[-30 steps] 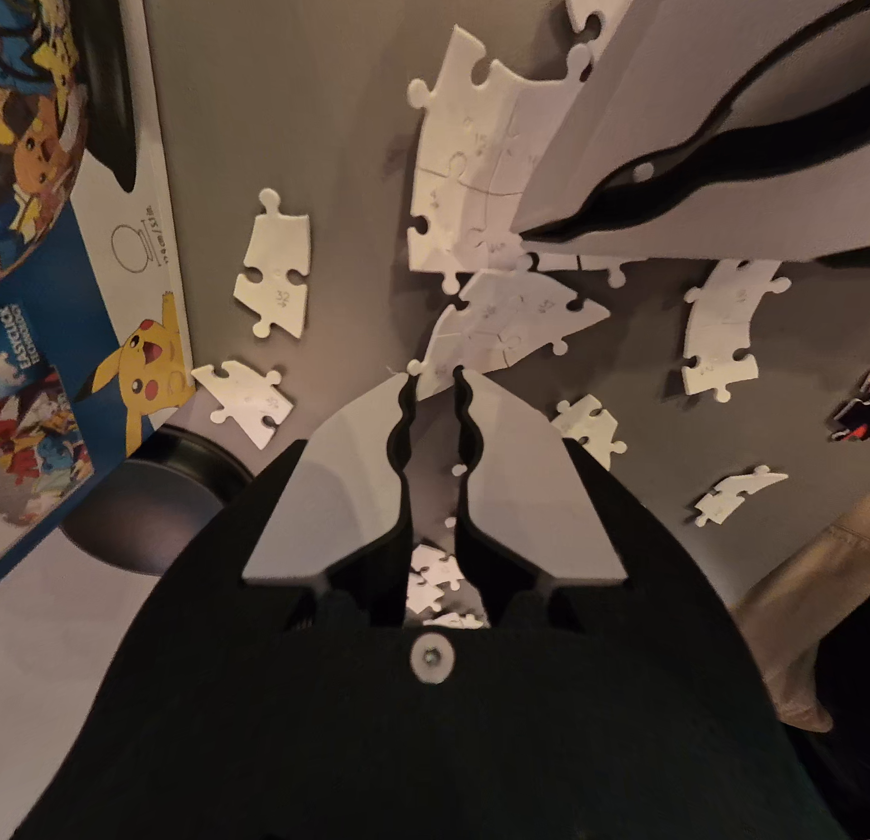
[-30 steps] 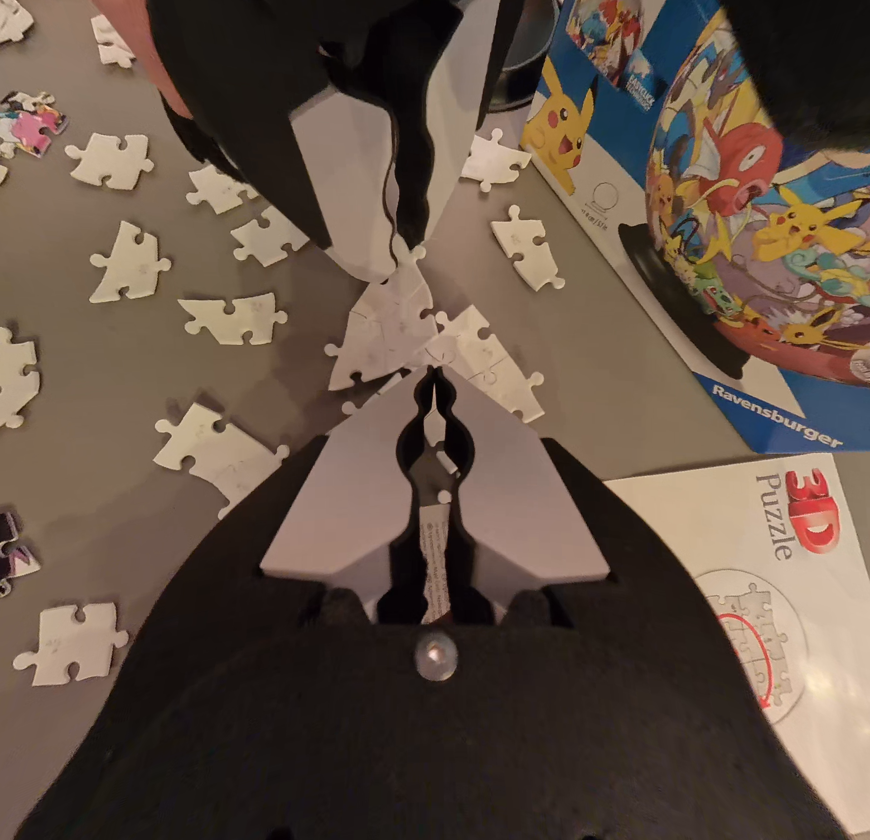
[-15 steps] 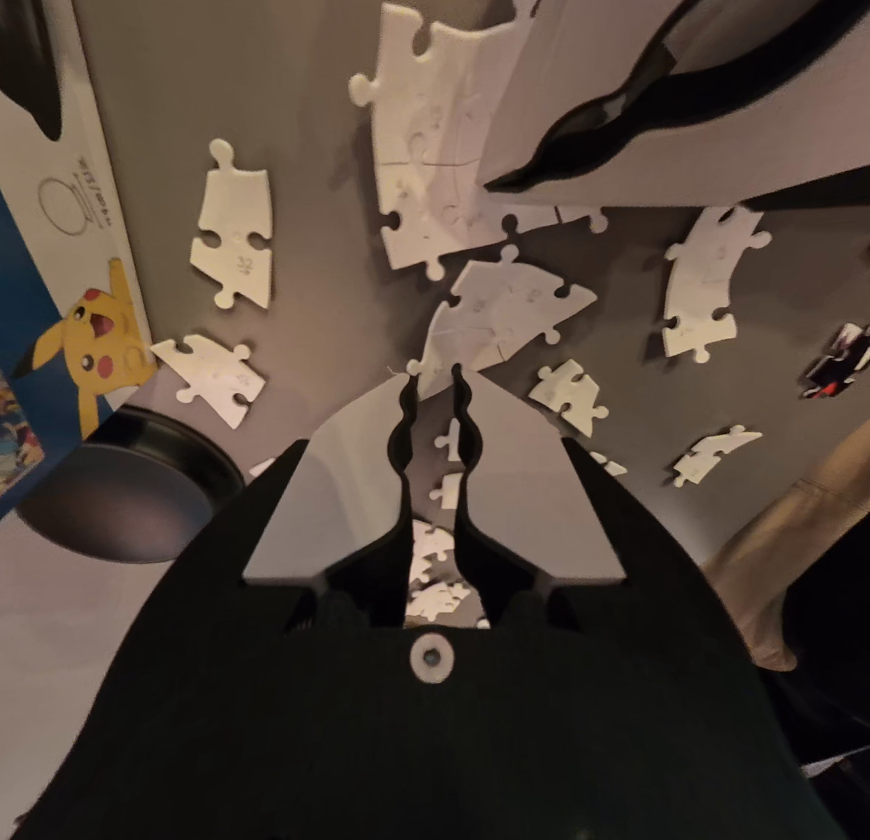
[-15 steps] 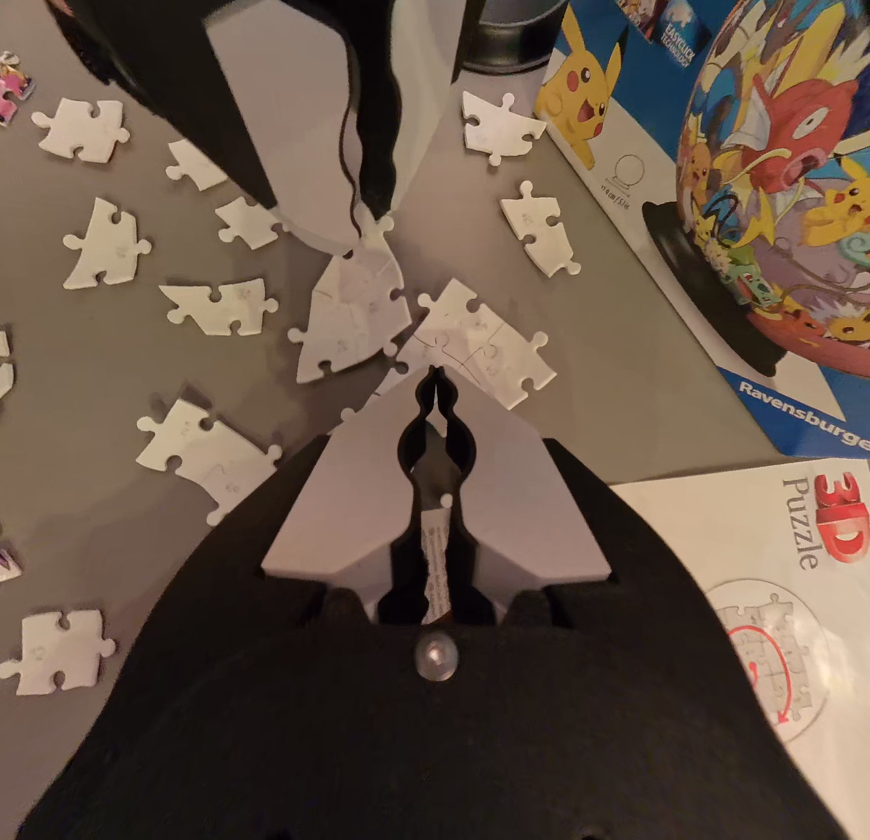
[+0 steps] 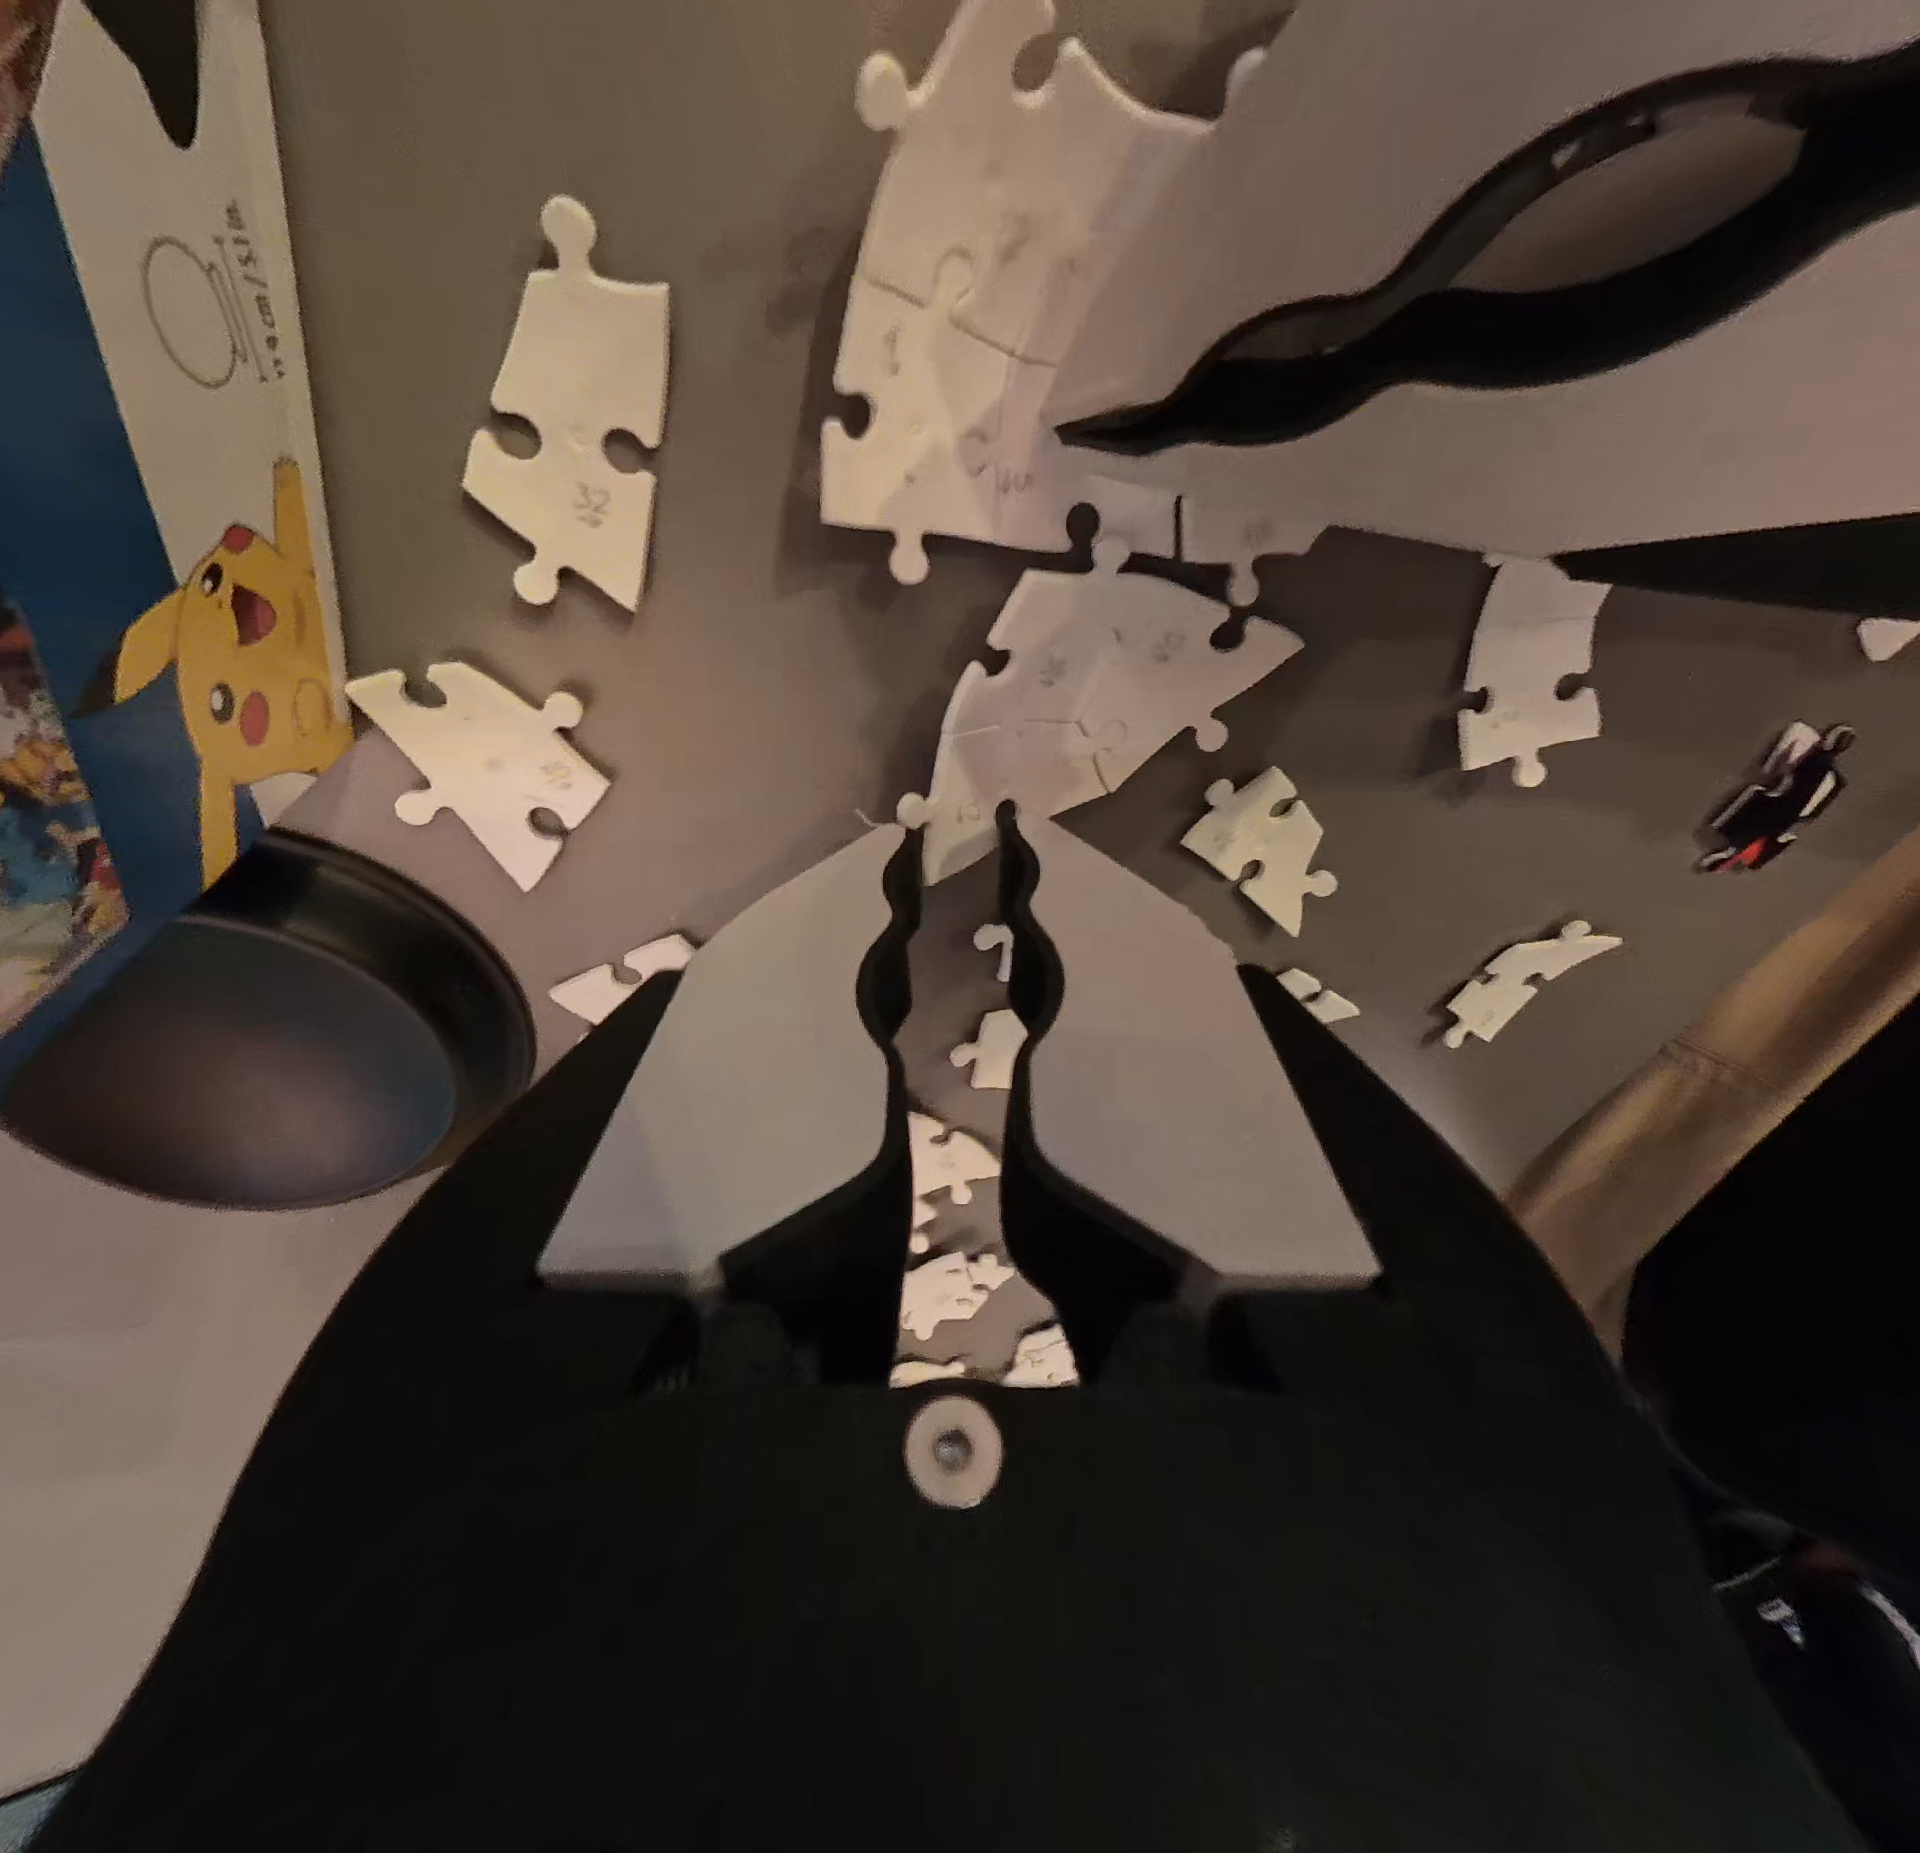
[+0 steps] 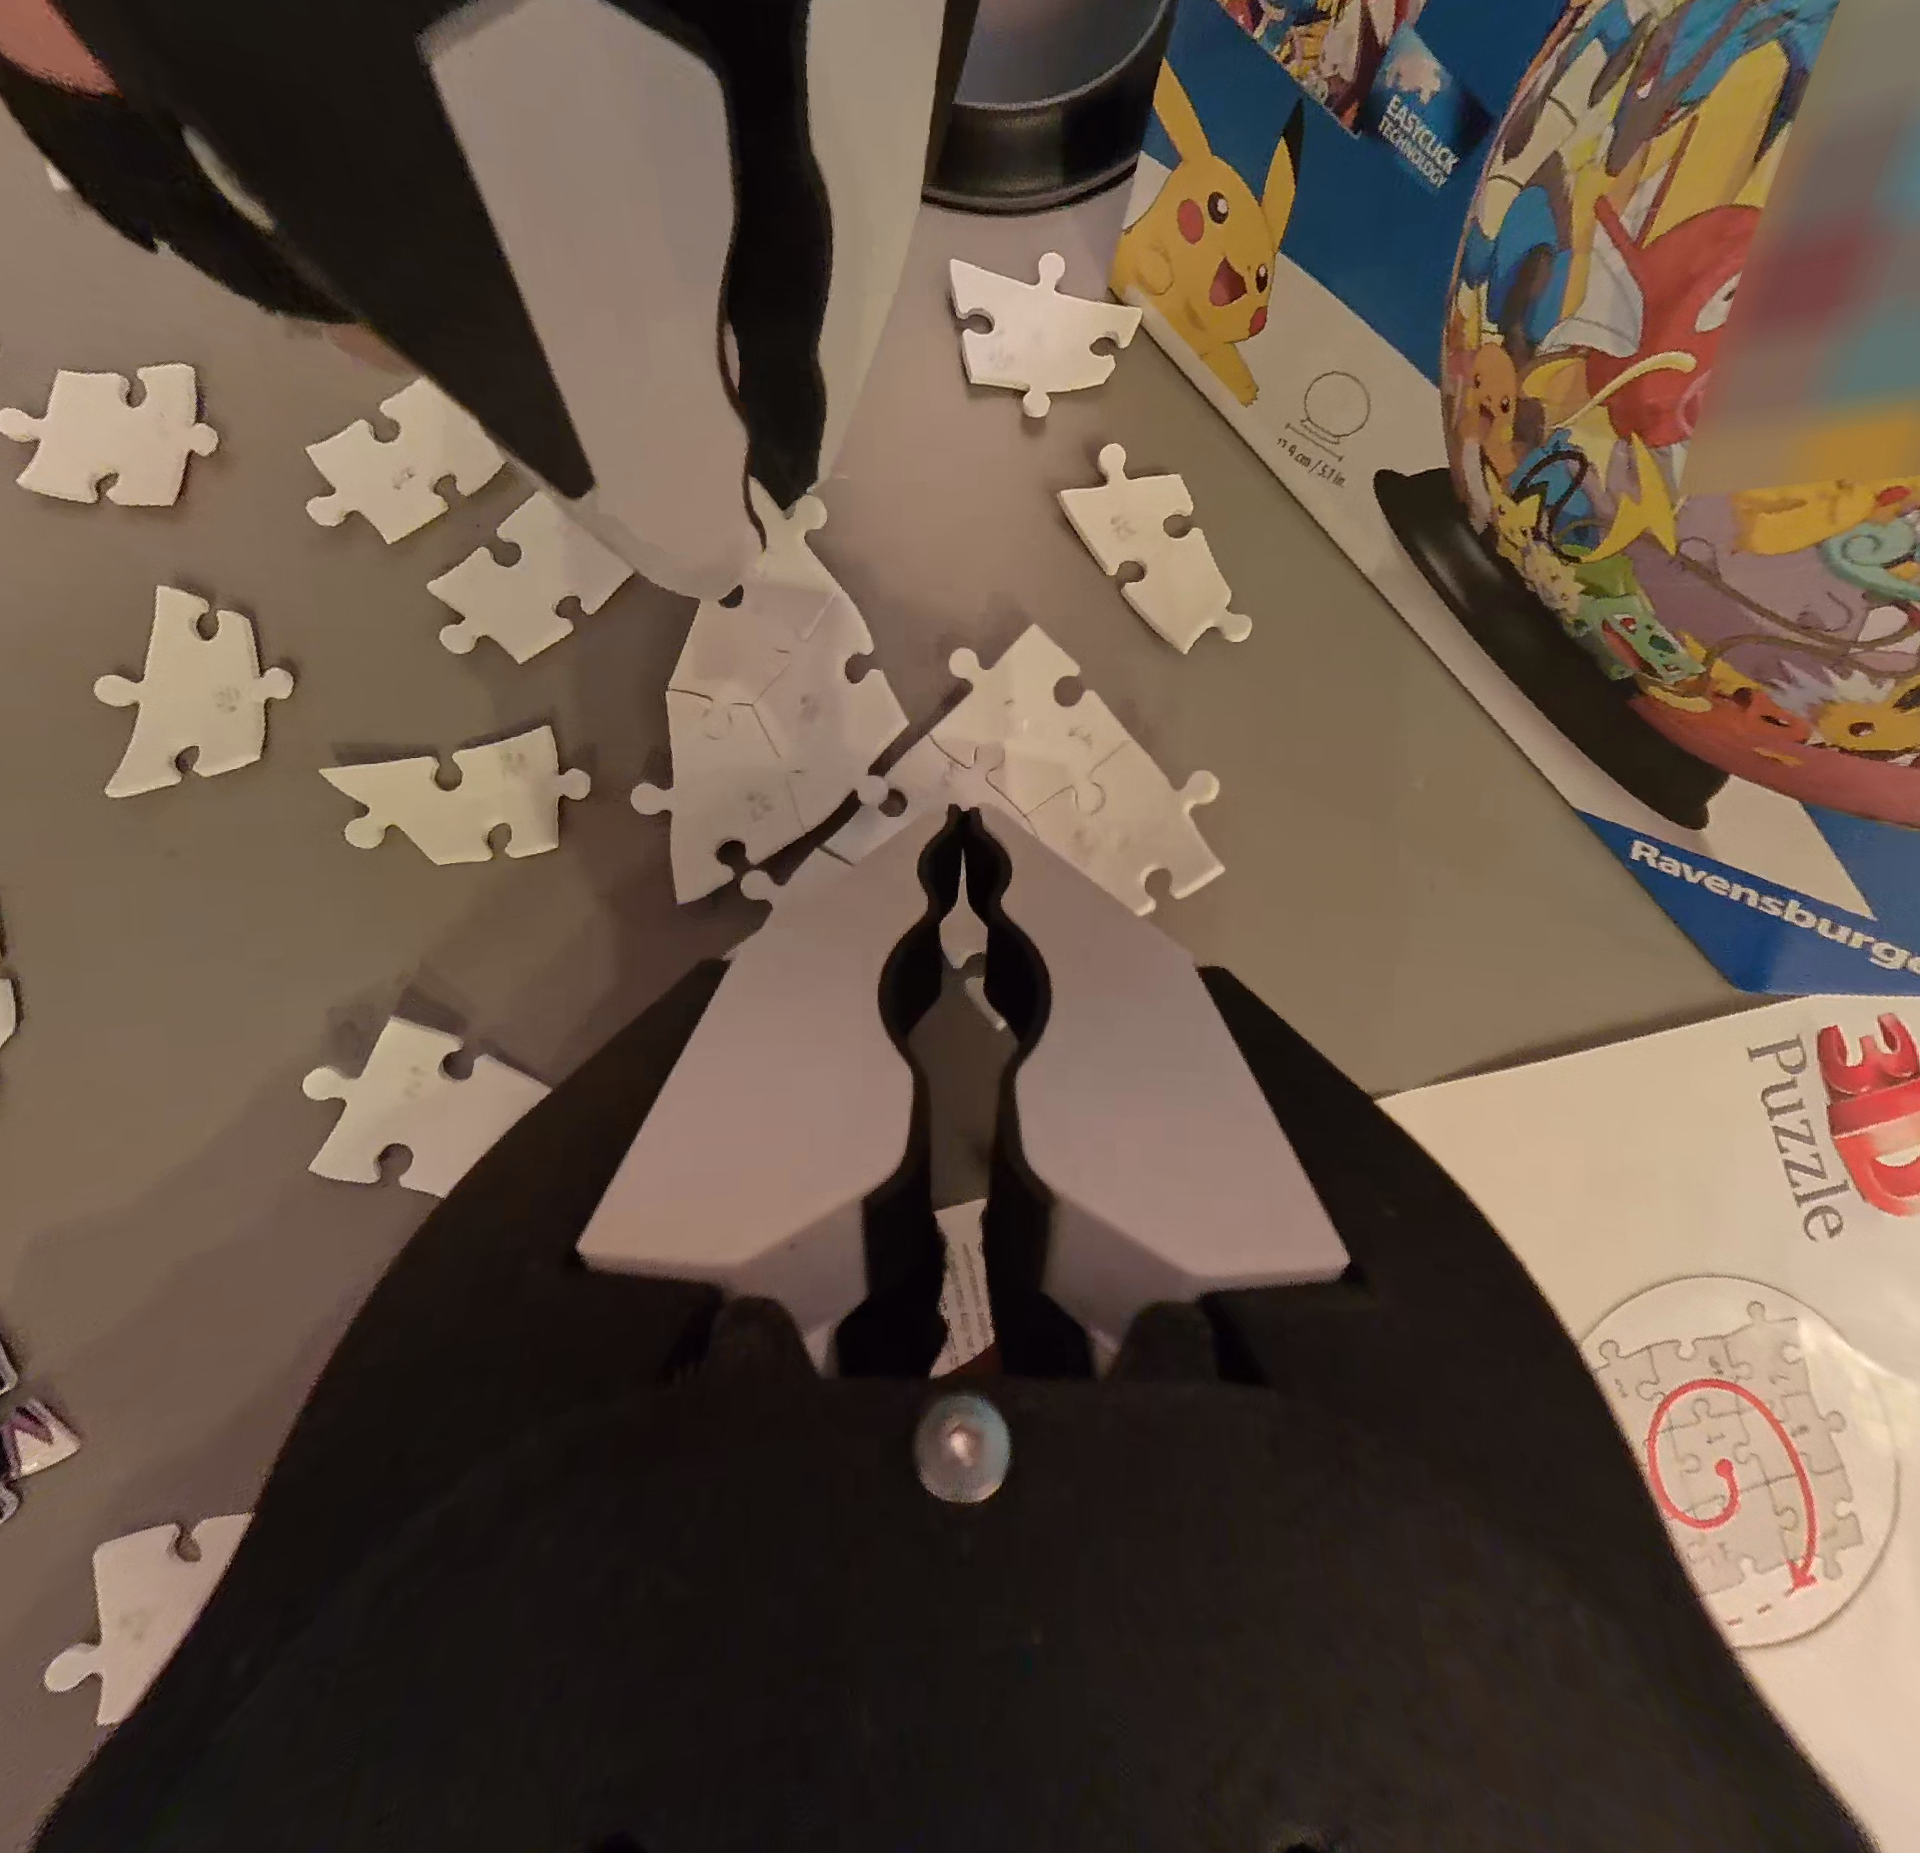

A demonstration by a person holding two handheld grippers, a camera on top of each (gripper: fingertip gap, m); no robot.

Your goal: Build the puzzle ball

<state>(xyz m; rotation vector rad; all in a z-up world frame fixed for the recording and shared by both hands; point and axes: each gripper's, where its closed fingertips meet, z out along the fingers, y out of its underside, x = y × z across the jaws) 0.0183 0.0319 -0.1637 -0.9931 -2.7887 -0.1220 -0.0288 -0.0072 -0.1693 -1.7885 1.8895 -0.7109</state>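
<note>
The puzzle pieces lie white side up on a grey table (image 5: 727, 141). My left gripper (image 5: 956, 824) is shut on the narrow end of a fan-shaped cluster of joined pieces (image 5: 1091, 702). In the right wrist view it comes in from the top (image 6: 769, 530) with the same fan cluster (image 6: 779, 733). My right gripper (image 6: 964, 827) is shut on the edge of a second joined cluster (image 6: 1070, 764). In the left wrist view it enters from the upper right (image 5: 1070, 432) holding that cluster (image 5: 956, 349). The two clusters meet edge to edge between the grippers.
Loose white pieces (image 6: 197, 691) (image 5: 571, 401) lie around the clusters. The colourful puzzle box (image 6: 1558, 349) (image 5: 156, 556) stands at one side, with a black stand ring (image 5: 260, 1055) (image 6: 1039, 89) beside it. An instruction sheet (image 6: 1662, 1284) lies near my right gripper. A sleeve (image 5: 1714, 1024) shows at the right. The grippers' ends are close to 6 cm from one another.
Half a second ago the two clusters stood a little apart. Now their edges meet again. Both grippers stay shut on their clusters.
</note>
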